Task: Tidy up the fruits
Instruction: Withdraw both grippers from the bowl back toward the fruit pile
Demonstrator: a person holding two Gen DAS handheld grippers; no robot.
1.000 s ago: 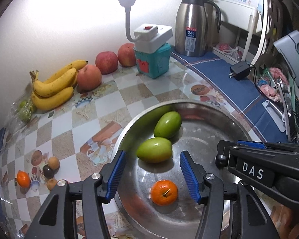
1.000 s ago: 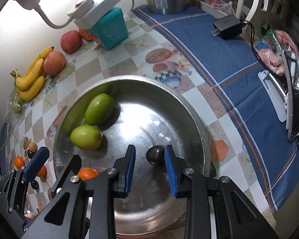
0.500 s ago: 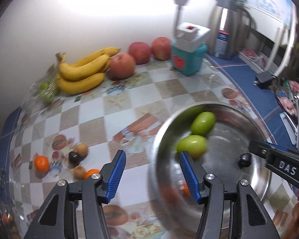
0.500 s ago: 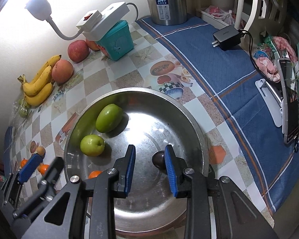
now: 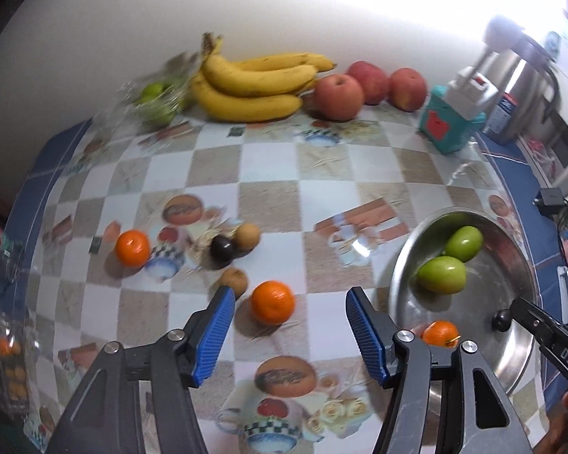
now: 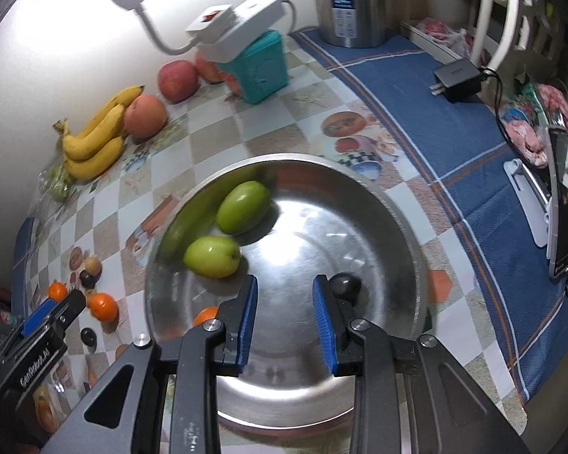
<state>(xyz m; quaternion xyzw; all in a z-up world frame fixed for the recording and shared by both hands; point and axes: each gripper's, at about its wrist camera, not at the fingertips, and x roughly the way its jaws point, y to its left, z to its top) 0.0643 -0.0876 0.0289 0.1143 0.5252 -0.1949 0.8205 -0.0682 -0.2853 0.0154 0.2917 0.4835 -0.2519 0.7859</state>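
Observation:
A steel bowl (image 6: 401, 219) holds two green fruits (image 6: 242, 207) (image 6: 213, 256), a small orange (image 6: 205, 316) and a dark round fruit (image 6: 345, 284). My right gripper (image 6: 284, 299) is open and empty above the bowl's near side, the dark fruit just right of its right finger. My left gripper (image 5: 287, 316) is open and empty over the checkered table, with an orange (image 5: 272, 301) just beyond and between its fingers. Another orange (image 5: 132, 247), a dark fruit (image 5: 222, 247) and two brown fruits (image 5: 247, 236) (image 5: 234, 279) lie further left. The bowl (image 5: 405, 265) is to its right.
Bananas (image 5: 252, 83), three apples (image 5: 339, 91) and bagged green fruit (image 5: 155, 100) line the back wall. A teal box with a power strip (image 5: 452, 123), a steel thermos (image 6: 350, 3), a charger (image 6: 456, 77) and a phone stand (image 6: 560, 204) stand right. A plastic box (image 5: 7, 355) sits far left.
My left gripper has swung left, away from the bowl, to the loose fruit on the table. My right gripper has drawn back and up; the dark fruit now lies outside its fingers.

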